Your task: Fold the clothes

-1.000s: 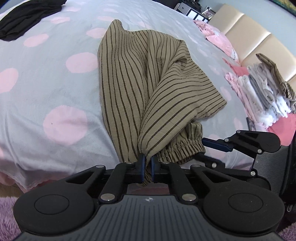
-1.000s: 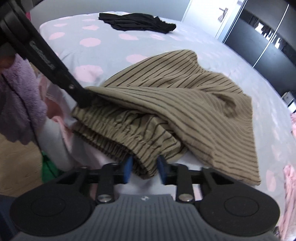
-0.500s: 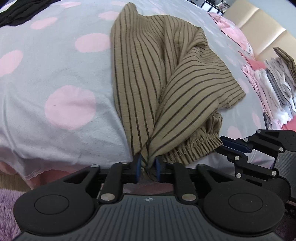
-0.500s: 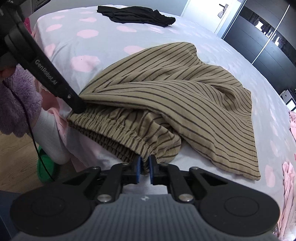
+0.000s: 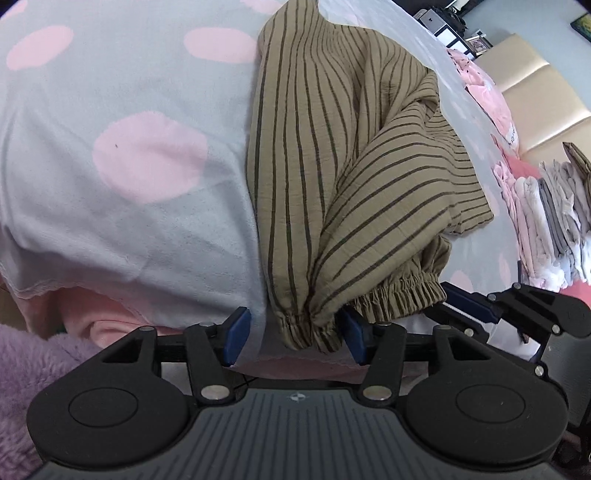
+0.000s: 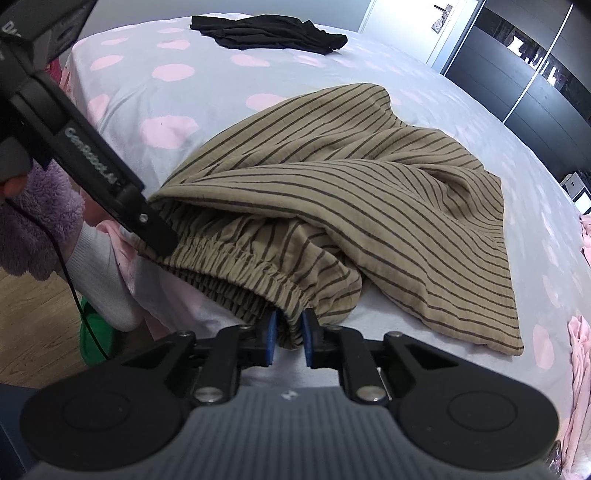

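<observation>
**Left gripper let go, right gripper clamped on waistband**

Striped trousers [image 5: 354, 177] lie bunched on the bed [image 5: 110, 221], elastic waistband at the near edge.

Left wrist view: left gripper [image 5: 295, 334] jaws have just been opening and now stand apart. A gathered corner of the waistband sits between them, close to the right pad, well clear of the left one; no squeeze visible. Right gripper [image 5: 461, 299] shows at the lower right, its blue tips at the waistband's other end. Only this view shows the stack of folded clothes [image 5: 546, 229] at the right, the beige headboard [image 5: 535, 92] behind it and loose pink clothes [image 5: 487, 92] further up the bed.

Right wrist view: right gripper [image 6: 288, 334] has its jaws drawn close, pinching a fold of the waistband [image 6: 240, 258] between the blue pads. Left gripper's black finger [image 6: 155, 229] comes in from the left, tip at the waistband; its gap is not readable from here. Only this view shows the black garment [image 6: 269, 33] at the far end of the bed, the dark wardrobe [image 6: 535, 74], the wood floor [image 6: 33, 325], and a person's purple fleece sleeve [image 6: 33, 221].
</observation>
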Demonstrator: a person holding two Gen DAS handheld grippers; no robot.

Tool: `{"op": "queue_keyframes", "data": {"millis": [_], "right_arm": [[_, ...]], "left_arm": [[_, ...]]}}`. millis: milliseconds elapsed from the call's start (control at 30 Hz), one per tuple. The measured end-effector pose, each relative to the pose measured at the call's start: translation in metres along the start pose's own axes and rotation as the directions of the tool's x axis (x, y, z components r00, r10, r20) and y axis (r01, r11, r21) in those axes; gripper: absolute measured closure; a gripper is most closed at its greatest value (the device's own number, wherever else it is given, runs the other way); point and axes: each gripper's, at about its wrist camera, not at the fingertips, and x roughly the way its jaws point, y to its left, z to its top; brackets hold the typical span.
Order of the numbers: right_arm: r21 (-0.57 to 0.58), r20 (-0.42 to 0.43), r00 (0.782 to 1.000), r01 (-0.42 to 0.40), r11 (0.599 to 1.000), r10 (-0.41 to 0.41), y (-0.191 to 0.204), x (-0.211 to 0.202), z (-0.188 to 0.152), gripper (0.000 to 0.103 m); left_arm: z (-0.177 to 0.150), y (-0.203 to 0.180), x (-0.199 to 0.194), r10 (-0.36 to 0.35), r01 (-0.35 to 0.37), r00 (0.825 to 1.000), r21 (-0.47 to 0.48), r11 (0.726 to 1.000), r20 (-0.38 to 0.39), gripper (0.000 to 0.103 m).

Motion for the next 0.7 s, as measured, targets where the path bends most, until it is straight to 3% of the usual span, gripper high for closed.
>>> {"op": "queue_keyframes", "data": {"millis": [133,233,367,500,567,633,700], "right_arm": [[0.008,0.001,1.000,-0.004,1.000,0.004,-0.002,0.000,0.000,0.086],[0.024,-0.005,1.000,-0.005,1.000,0.005,-0.005,0.001,0.001,0.083],[0.039,-0.013,1.000,-0.005,0.999,0.005,-0.008,0.002,0.001,0.083],[0.032,-0.010,1.000,-0.004,0.999,0.004,-0.007,0.003,0.002,0.081],[0.034,-0.007,1.000,-0.006,0.999,0.006,-0.008,0.002,0.002,0.081],[0.031,0.003,1.000,-0.008,0.999,0.008,-0.008,-0.002,0.001,0.080],[0.012,0.025,1.000,-0.007,1.000,0.006,-0.007,-0.008,-0.001,0.068]], "left_arm": [[-0.003,0.007,0.004,-0.033,0.033,0.999,-0.040,0.999,0.000,0.056],[-0.004,0.010,0.004,-0.087,0.086,0.996,-0.067,0.994,-0.006,0.074],[-0.005,0.012,0.007,-0.101,0.100,0.995,-0.092,0.991,0.004,0.073],[-0.004,0.020,0.014,-0.123,0.122,0.992,-0.144,0.982,0.001,0.060],[-0.003,0.021,0.015,-0.127,0.125,0.992,-0.145,0.981,0.000,0.063],[-0.003,0.021,0.011,-0.130,0.129,0.991,-0.132,0.983,-0.003,0.072],[-0.004,0.021,0.005,-0.142,0.141,0.990,-0.128,0.982,0.000,0.079]]}}
